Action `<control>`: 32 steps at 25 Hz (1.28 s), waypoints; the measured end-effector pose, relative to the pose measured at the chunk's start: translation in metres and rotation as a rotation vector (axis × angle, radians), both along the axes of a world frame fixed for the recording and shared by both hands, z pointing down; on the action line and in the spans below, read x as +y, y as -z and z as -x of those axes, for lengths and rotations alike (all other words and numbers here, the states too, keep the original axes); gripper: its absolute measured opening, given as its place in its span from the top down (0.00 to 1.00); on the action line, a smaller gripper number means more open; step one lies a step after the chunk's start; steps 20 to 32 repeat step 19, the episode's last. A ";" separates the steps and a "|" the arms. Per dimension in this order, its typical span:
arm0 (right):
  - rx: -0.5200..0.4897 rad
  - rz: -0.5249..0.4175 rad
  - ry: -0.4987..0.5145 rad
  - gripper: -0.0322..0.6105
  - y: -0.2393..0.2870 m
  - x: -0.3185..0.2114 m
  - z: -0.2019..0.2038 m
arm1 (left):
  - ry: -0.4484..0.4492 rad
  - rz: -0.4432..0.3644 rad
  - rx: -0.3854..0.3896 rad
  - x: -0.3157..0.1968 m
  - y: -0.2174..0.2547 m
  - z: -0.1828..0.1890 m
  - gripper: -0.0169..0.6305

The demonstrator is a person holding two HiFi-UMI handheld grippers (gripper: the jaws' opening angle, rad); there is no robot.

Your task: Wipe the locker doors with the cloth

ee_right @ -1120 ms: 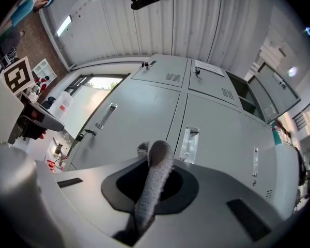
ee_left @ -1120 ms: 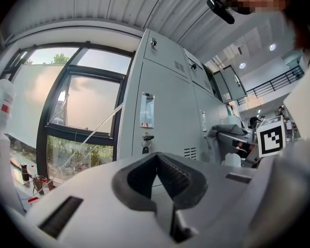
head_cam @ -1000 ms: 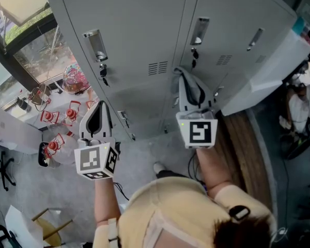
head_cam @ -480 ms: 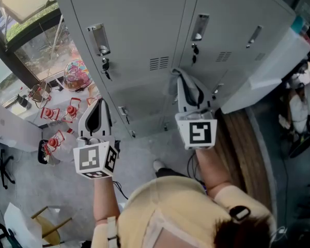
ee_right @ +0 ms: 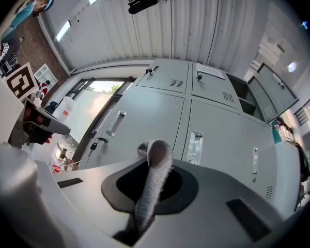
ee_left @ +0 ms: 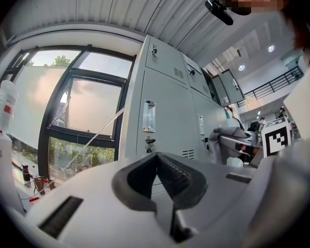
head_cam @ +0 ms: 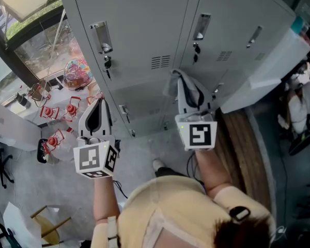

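Note:
Grey metal locker doors [head_cam: 139, 25] fill the top of the head view, each with a recessed handle [head_cam: 101, 36] and a key [head_cam: 107, 64] hanging below it. My right gripper [head_cam: 183, 82] is shut on a grey cloth [head_cam: 173, 81] and points at the lower part of the doors, near the seam between two of them. The cloth [ee_right: 154, 182] runs up between its jaws in the right gripper view, with the doors [ee_right: 144, 120] just ahead. My left gripper [head_cam: 99, 103] is held lower left, short of the lockers. Its jaws are shut on nothing [ee_left: 157, 156].
A dark-framed window [head_cam: 20, 40] stands left of the lockers, with red and pink items [head_cam: 57, 112] on the floor below it. A white box [head_cam: 276, 61] juts out at the right above a wooden strip [head_cam: 245, 138]. A wooden chair [head_cam: 49, 226] is at the bottom left.
The head view has shifted slightly, so the lockers sit a little further right in frame. Both grippers have stayed almost where they were, the cloth still held.

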State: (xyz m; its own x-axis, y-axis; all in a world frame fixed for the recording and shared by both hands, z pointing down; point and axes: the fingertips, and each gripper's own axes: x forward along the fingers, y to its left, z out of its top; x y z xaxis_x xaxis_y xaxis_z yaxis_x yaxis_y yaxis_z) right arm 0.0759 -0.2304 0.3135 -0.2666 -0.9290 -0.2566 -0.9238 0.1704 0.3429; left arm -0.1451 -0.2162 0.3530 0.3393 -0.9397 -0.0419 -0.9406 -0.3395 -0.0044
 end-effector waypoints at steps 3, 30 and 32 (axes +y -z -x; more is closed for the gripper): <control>-0.013 0.008 -0.007 0.93 -0.001 0.000 0.000 | 0.005 0.001 0.002 0.000 0.000 0.005 0.97; -0.049 0.032 0.012 0.93 -0.002 0.002 0.002 | 0.016 -0.004 0.032 0.005 0.003 0.012 0.97; -0.049 0.032 0.012 0.93 -0.002 0.002 0.002 | 0.016 -0.004 0.032 0.005 0.003 0.012 0.97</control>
